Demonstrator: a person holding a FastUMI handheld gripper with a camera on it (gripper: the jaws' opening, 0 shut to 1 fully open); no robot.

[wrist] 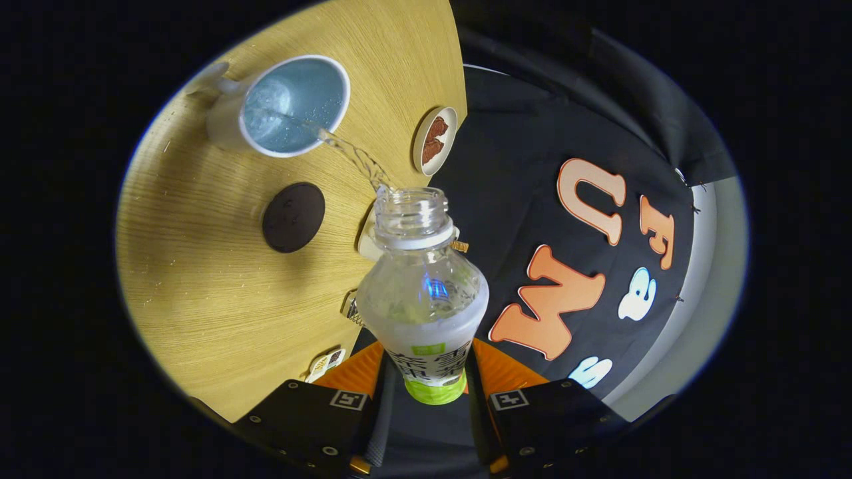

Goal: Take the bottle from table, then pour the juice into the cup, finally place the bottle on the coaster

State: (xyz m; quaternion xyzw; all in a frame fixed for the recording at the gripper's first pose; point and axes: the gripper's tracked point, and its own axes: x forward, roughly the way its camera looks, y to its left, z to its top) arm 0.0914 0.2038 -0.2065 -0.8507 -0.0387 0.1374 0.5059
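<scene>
Gripper view: gripper (426, 399) clamped on bottle (423, 299), both fingers pressed against its lower body. Bottle uncapped, tilted, mouth aimed toward cup (283, 106). Clear stream of liquid (349, 153) arcing from bottle mouth over cup rim, landing inside; cup already holding liquid. Cup standing on wooden table (213, 286), handle turned away from bottle. Dark round coaster (293, 217) bare, on table between cup and fingers. Small dish (435, 140) with brown contents near table edge, beside stream.

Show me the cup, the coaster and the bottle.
cup (229, 126): gripper view, outer wall.
coaster (293, 217): gripper view, middle of the dark disc.
bottle (426, 293): gripper view, shoulder, held between the claw's fingers.
</scene>
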